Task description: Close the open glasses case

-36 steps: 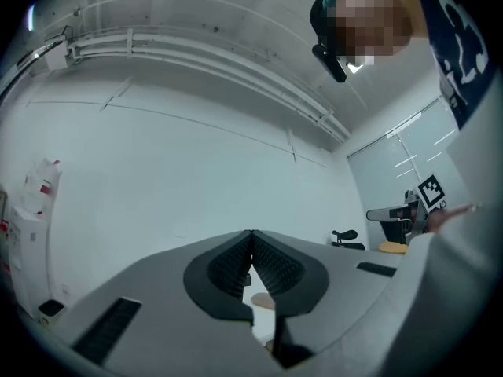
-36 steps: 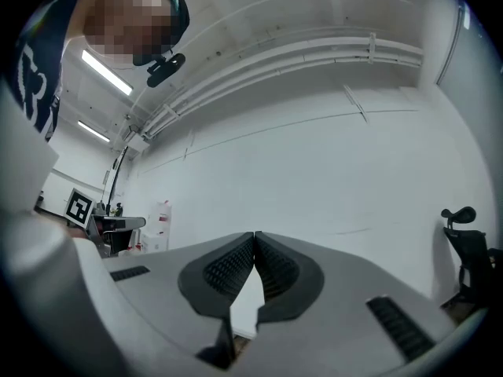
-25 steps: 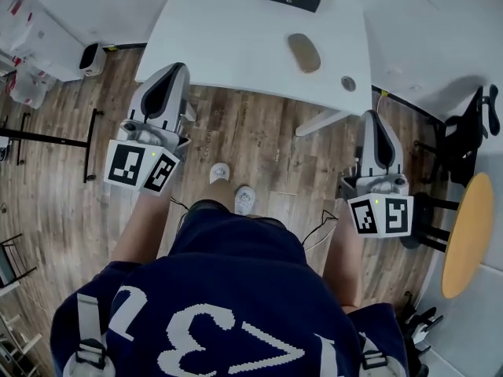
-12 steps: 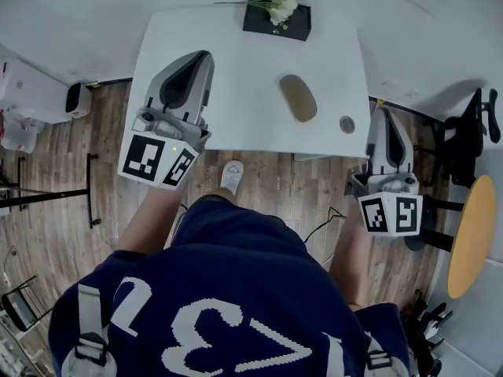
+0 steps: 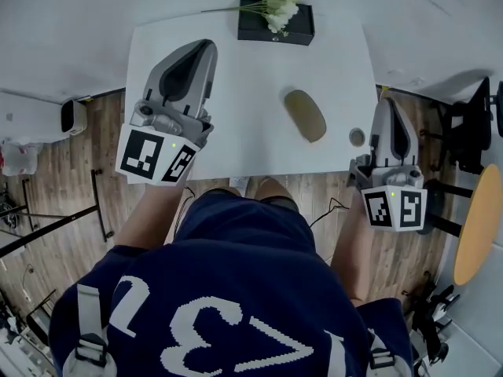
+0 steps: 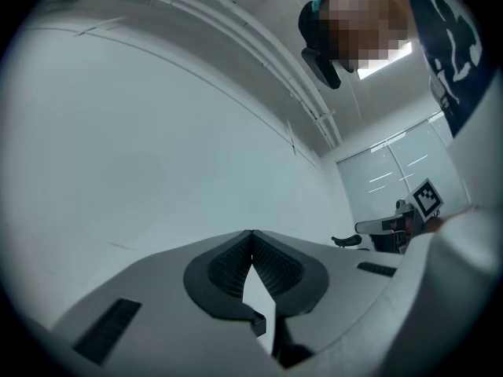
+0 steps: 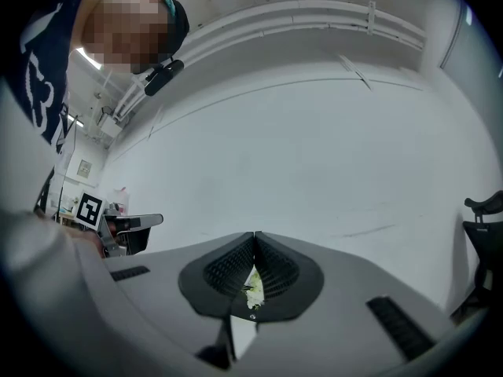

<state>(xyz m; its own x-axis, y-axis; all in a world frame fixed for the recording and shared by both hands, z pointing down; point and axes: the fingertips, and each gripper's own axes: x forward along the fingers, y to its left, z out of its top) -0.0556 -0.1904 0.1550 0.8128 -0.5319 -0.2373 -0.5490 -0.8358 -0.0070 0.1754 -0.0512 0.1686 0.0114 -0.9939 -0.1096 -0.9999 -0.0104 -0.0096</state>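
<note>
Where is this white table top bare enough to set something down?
Bare: the near middle of the white table, between the left claw and the olive oval case; also the far right corner, right of the black box with flowers. Crowded: the right edge, where case, small grey round disc and right claw are close.

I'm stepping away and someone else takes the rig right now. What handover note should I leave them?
Left hand-held gripper: shut, empty, over the left part of the white table.
Right hand-held gripper: shut, empty, by the table's right edge.
Glasses case: on the table between the two grippers, untouched. From above I cannot tell how its lid stands.
Done: nothing yet.
Left: reach the case and close it.
</note>
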